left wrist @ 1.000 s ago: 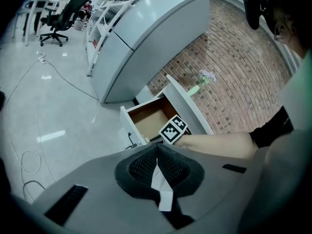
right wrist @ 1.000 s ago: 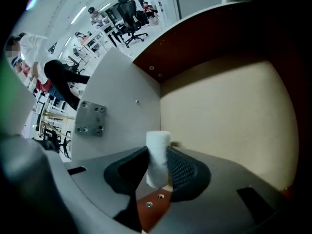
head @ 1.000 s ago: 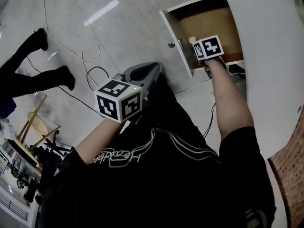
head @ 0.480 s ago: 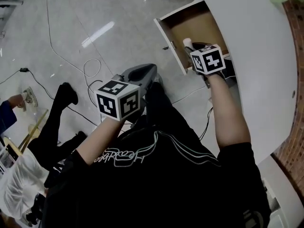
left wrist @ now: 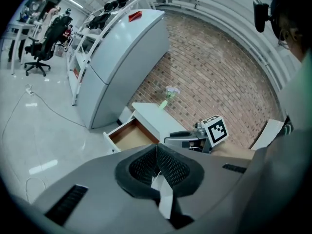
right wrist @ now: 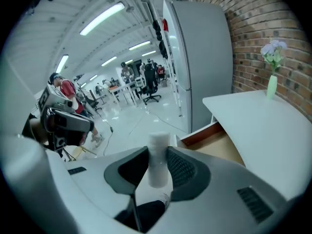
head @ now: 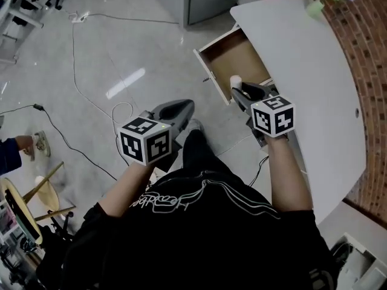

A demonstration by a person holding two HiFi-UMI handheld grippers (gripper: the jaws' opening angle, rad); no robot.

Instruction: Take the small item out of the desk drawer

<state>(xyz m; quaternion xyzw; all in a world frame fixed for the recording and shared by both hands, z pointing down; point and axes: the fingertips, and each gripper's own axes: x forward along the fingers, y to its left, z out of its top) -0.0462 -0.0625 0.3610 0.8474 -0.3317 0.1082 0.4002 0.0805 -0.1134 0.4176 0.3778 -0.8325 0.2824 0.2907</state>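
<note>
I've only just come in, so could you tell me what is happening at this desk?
A person holds a gripper in each hand. The right gripper is shut on a small white cylinder, held in the air clear of the open desk drawer, whose visible bottom looks bare. The left gripper is shut and empty, out over the floor, away from the white desk.

Drawer [head: 233, 59] brown wood inside; floor [head: 109, 47] glossy; brick wall [head: 369, 35] rough.
</note>
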